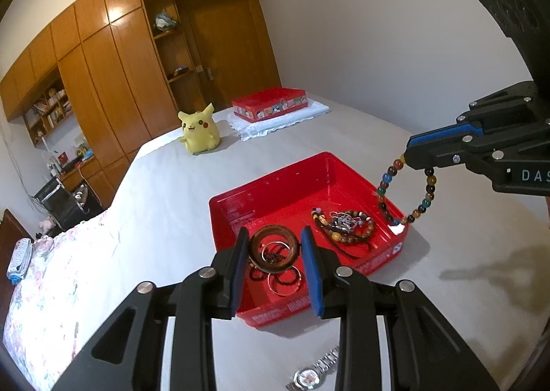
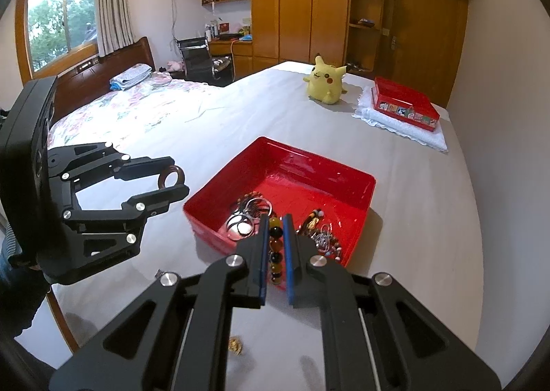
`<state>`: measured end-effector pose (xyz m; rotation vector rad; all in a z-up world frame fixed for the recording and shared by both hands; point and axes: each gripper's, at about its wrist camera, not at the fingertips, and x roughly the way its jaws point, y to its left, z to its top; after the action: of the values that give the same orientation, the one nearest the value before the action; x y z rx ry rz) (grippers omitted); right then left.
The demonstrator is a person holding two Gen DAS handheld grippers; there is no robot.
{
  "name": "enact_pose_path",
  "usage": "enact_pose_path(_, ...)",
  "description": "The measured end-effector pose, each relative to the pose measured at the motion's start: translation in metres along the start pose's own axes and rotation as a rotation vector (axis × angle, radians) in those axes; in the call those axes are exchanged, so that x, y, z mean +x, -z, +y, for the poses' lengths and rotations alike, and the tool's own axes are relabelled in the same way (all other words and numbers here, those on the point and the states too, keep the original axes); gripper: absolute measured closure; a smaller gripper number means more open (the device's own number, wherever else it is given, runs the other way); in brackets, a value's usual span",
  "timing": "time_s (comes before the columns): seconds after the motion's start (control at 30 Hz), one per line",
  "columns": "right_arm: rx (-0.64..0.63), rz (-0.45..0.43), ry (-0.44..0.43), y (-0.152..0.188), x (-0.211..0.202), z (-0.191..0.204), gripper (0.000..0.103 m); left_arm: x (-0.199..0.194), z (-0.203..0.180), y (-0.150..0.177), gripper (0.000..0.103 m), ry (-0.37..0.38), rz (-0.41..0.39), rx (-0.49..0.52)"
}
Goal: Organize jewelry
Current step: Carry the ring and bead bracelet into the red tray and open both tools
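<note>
My left gripper (image 1: pixel 275 246) is shut on a brown wooden bangle (image 1: pixel 273 248), held above the near left part of the red tray (image 1: pixel 275 181). The same bangle (image 2: pixel 171 177) shows between that gripper's fingers in the right wrist view. My right gripper (image 2: pixel 275 234) is shut on a multicoloured bead bracelet (image 2: pixel 276 246), which hangs as a loop (image 1: pixel 405 191) over the tray's right corner. Inside the tray (image 2: pixel 309 167) lie metal rings (image 1: pixel 283 279), dark bead bracelets (image 1: pixel 347 229) and a silver charm piece.
A wristwatch (image 1: pixel 311 375) lies on the white sheet in front of the tray, and a small gold piece (image 2: pixel 236 344) lies near it. A yellow plush toy (image 2: pixel 325 81) and a second red box (image 2: pixel 405 104) on a white pad sit at the far end of the bed.
</note>
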<state>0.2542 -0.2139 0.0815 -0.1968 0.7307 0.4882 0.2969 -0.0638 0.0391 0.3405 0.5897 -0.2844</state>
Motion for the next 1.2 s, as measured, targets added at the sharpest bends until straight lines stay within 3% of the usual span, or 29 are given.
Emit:
enact_pose_path(0.23,0.028,0.048,0.024,-0.017,0.039,-0.02,0.097,0.04,0.013,-0.01,0.073,0.014,0.051,-0.01)
enact_pose_path(0.43,0.073,0.111,0.018,-0.024,0.085,-0.034,0.097,0.093,0.021,-0.012,0.073,0.072,0.136,-0.056)
enact_pose_path(0.7,0.166,0.203,-0.047,-0.025,0.155,-0.048,0.097,0.165,0.006,0.013,0.072,0.132,0.267,-0.078)
enact_pose_path(1.1,0.159,0.311,-0.031,-0.002,0.21,-0.049,0.097,0.185,-0.002,0.031,0.072,0.137,0.321,-0.048)
enact_pose_path(1.2,0.152,0.313,-0.019,0.001,0.211,-0.048,0.093,0.184,-0.004,0.032,0.066,0.134,0.319,-0.041)
